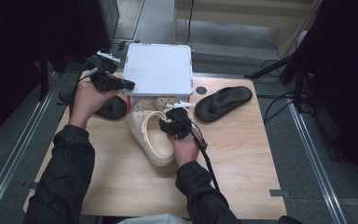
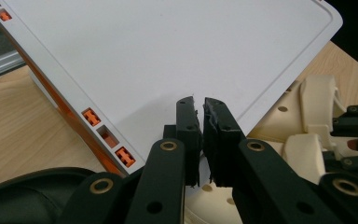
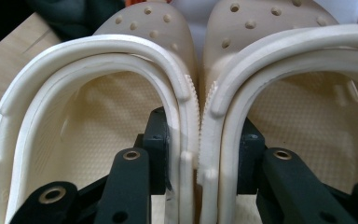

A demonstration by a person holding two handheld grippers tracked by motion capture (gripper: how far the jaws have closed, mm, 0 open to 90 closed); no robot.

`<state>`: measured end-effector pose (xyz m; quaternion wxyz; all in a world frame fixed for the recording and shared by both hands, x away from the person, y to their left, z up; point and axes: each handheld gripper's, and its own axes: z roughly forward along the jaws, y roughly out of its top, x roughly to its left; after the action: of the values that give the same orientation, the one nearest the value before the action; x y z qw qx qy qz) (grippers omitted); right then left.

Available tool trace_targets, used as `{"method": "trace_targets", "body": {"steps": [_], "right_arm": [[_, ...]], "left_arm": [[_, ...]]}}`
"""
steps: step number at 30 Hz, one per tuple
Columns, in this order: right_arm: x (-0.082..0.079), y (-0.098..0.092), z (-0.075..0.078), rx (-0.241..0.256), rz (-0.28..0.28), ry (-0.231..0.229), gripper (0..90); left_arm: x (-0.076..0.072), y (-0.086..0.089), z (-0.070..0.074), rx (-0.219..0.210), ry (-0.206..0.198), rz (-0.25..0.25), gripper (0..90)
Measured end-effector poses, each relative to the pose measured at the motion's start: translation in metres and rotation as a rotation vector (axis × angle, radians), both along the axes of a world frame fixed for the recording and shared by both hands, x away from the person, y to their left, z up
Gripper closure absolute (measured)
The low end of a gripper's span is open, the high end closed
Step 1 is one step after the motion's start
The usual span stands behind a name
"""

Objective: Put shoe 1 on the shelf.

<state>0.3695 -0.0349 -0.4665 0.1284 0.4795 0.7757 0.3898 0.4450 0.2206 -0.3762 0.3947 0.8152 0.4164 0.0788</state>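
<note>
Sleeves of a dark jacket came in from the bottom of the high view, and from left to right the scene ran as follows. At the far left a black sandal (image 1: 109,108) lay half hidden under the person's left hand. The left gripper (image 1: 129,84) was held above it at the near left corner of the white shoe box (image 1: 158,70); in the left gripper view its jaws stood pressed together with nothing between them, their tips over the box's lid (image 2: 177,56).

Just right of that, in front of the box, sat the pair of cream clogs (image 1: 151,135), toes tucked toward the box's open front and heels toward the person, so the long axis ran straight away from the right hand. The right gripper (image 1: 173,122) was on them from the heel end. In the right gripper view, one jaw stood inside each clog and the two touching inner walls (image 3: 196,116) were pinched between them, holding both clogs together as one.

The right hand was thus the one engaged, and the box mouth lay directly ahead along the clogs' length; the next move would likely be a straight push or pull on that line.

Farthest right, a second black sandal (image 1: 223,102) lay well apart on the wooden table (image 1: 242,158).
</note>
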Motion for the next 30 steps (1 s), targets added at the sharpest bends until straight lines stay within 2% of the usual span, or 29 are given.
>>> {"method": "trace_targets", "body": {"steps": [5, 9, 16, 21, 26, 30], "right_arm": [[0.012, 0.005, -0.008, 0.000, -0.037, -0.009, 66.2], [0.021, 0.015, -0.013, -0.026, -0.061, -0.028, 66.2], [0.032, 0.021, -0.017, -0.042, -0.080, -0.037, 66.0], [0.038, 0.025, -0.021, -0.018, -0.104, -0.051, 65.5], [0.042, 0.021, -0.023, 0.024, -0.109, -0.030, 63.6], [0.037, 0.024, -0.025, 0.003, -0.084, -0.049, 60.7]], "left_arm": [[0.001, 0.001, 0.000, -0.011, 0.006, -0.001, 85.1], [0.001, 0.001, 0.000, -0.011, 0.006, -0.001, 85.2], [0.001, 0.002, -0.001, -0.015, 0.007, 0.001, 85.6], [0.000, 0.001, -0.001, -0.013, 0.009, 0.006, 85.6], [0.000, 0.001, 0.000, -0.009, 0.011, 0.006, 85.5], [0.000, 0.000, 0.000, -0.010, 0.011, 0.007, 85.5]]}}
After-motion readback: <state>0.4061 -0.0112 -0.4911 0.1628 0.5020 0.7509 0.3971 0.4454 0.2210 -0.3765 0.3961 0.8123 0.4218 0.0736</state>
